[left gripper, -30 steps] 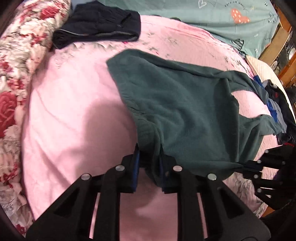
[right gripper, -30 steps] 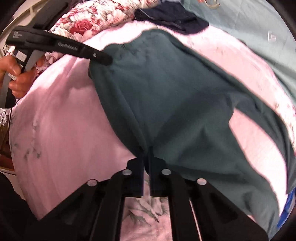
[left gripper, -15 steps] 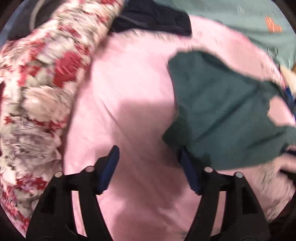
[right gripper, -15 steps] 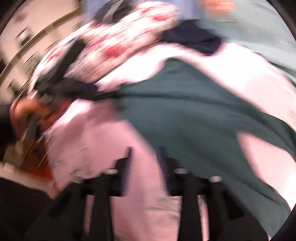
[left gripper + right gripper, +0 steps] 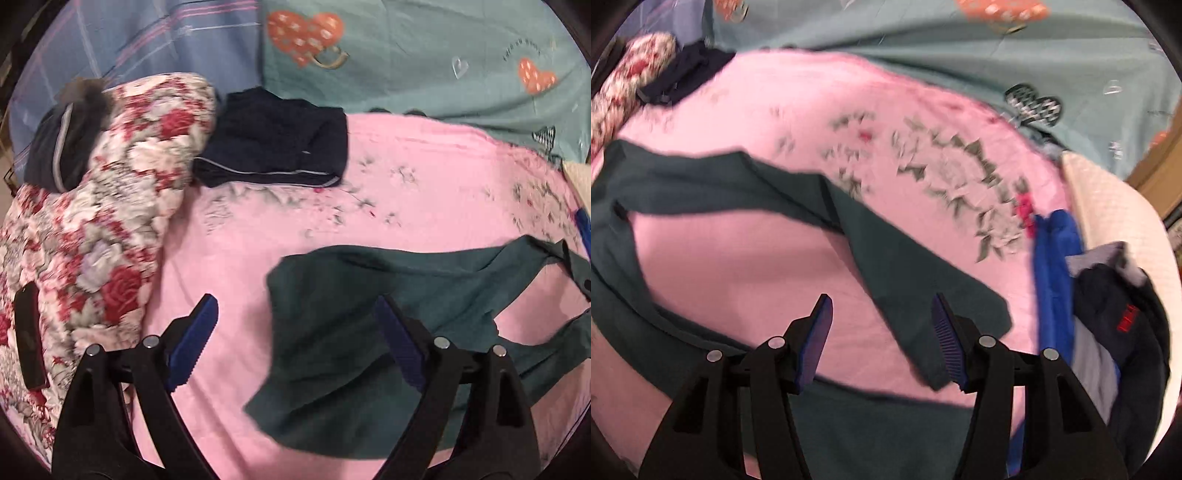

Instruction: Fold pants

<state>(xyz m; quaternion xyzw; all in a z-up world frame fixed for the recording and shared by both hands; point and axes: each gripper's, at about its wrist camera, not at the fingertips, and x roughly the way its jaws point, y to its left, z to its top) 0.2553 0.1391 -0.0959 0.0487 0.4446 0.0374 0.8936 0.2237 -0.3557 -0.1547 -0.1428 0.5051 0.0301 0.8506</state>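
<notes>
Two spread, empty fingers frame the left wrist view: the left gripper (image 5: pixel 293 334) hovers above the waist end of the green pants (image 5: pixel 343 354), which lie flat on the pink sheet (image 5: pixel 406 192), legs running away rightward. From the right wrist, the right gripper (image 5: pixel 881 338), also wide open, sits nearest the leg cuff (image 5: pixel 960 314), just ahead-right.

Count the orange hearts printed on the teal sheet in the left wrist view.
2: a large one at top centre, a smaller one at upper right. Others may lie outside the frame.
</notes>
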